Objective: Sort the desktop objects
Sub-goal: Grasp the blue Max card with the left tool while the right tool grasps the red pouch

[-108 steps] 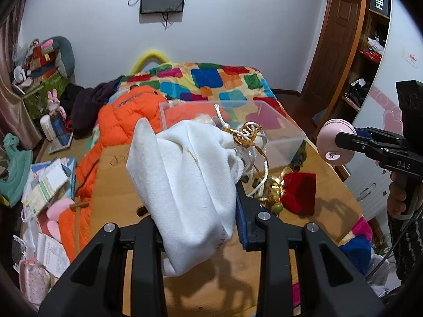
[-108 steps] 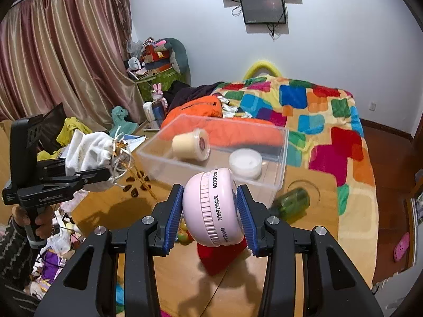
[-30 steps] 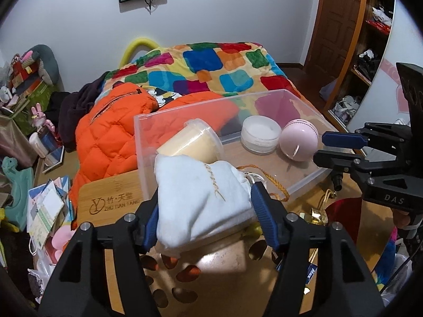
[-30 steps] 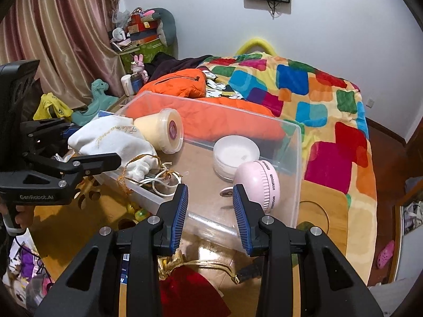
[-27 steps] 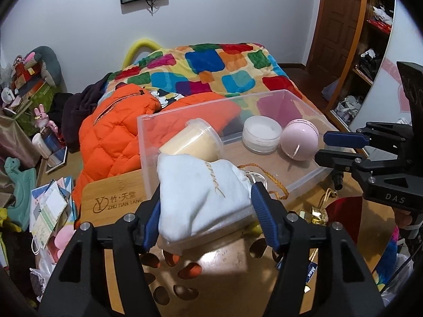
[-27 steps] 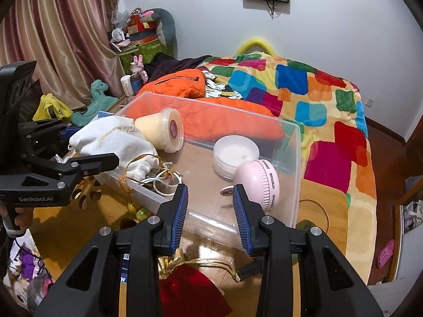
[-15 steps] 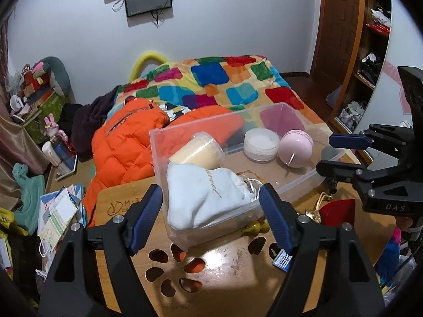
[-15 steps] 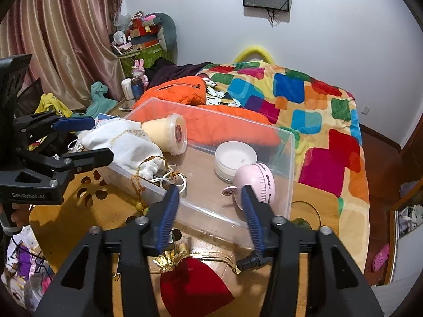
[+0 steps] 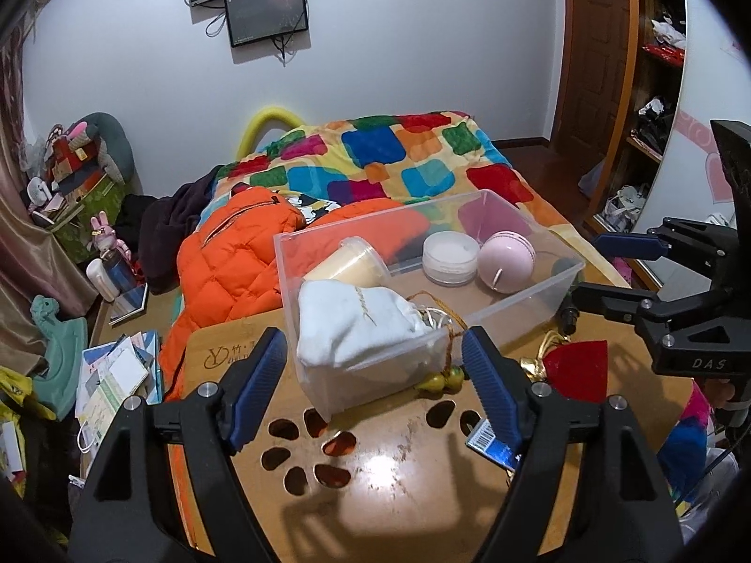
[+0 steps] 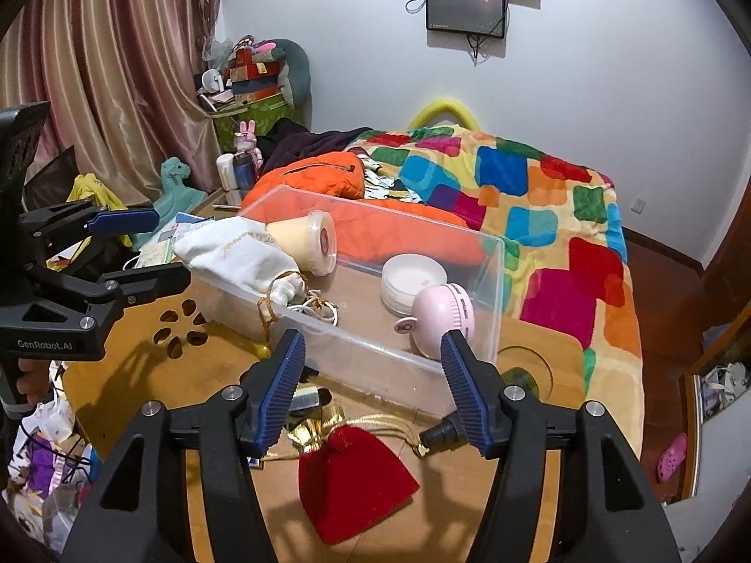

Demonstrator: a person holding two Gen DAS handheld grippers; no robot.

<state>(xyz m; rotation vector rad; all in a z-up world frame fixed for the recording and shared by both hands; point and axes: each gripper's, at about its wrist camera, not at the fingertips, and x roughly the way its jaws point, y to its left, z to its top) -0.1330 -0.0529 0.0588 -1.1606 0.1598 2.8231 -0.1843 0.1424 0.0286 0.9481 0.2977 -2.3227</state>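
Nearest the lens, low in the right wrist view, the right gripper (image 10: 371, 389) hung with its blue-padded jaws spread wide and nothing between them, above a red velvet pouch (image 10: 354, 481) lying at lower centre on the wooden table (image 10: 145, 375). Low in the left wrist view, the left gripper (image 9: 373, 384) was likewise parted and empty over the table's paw-shaped cut-outs (image 9: 305, 462), with a small blue packet (image 9: 490, 441) just beside its right finger. Gold trinkets (image 9: 441, 382) lay against the near wall of the clear plastic bin (image 9: 530, 291), which filled mid-frame. Inside it sat a white drawstring bag (image 9: 352, 319) at the near left corner, its gold cord (image 9: 443, 312) trailing over the rim, with a cream cup (image 9: 345, 267) tipped on its side behind it, a white round jar (image 9: 448, 258) and a pink round fan (image 9: 507, 260) toward the far right. A dark green object (image 10: 518, 382) showed dimly beyond the bin's right end. Farther off, in the upper half of both frames, an orange jacket (image 9: 230, 262) and a patchwork quilt (image 9: 399, 159) covered the bed. Four items appeared sorted, and the step in hand looked like a pause between placements. A likely next move was for the right gripper to drop onto the red pouch directly beneath it, close on the soft cloth, and lift it over the bin's near wall.
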